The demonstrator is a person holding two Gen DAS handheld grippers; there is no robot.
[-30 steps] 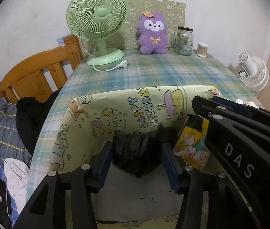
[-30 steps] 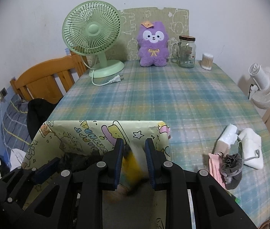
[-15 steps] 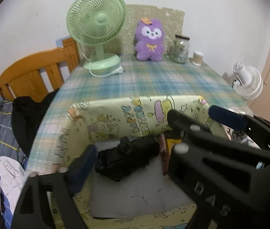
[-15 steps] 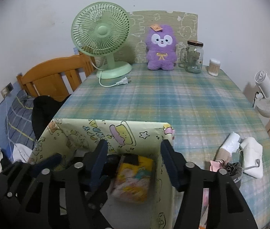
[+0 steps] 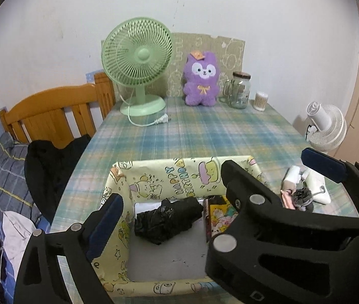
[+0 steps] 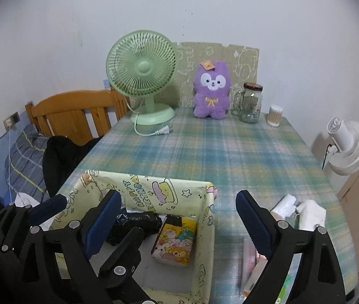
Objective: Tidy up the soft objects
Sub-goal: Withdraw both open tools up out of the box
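Soft black bundle [image 5: 166,219] and cartoon-print pack [image 6: 175,239] lie in the yellow box [image 6: 206,224], below both claws, left [image 5: 169,206] and right [image 6: 178,224], whose jaws have just been opening and hold nothing. Around stretches the plaid bench [image 6: 230,149], a green fan [image 6: 141,76] by the white wall. Only the left view shows the grey sock [image 5: 303,195].

The only writing that can be read is on the yellow cartoon-printed box [image 5: 179,177] standing at the near edge of the surface: the inner face of its far wall carries "HAPPY BIRTHDAY" in rounded blue letters, running slantwise beside a drawing of a cake. The same words show on that wall in the right wrist view [image 6: 138,190], where the second word is partly cut off by the box's contents. The small print on the glass jar [image 6: 250,103] at the far edge of the surface is too small to read.
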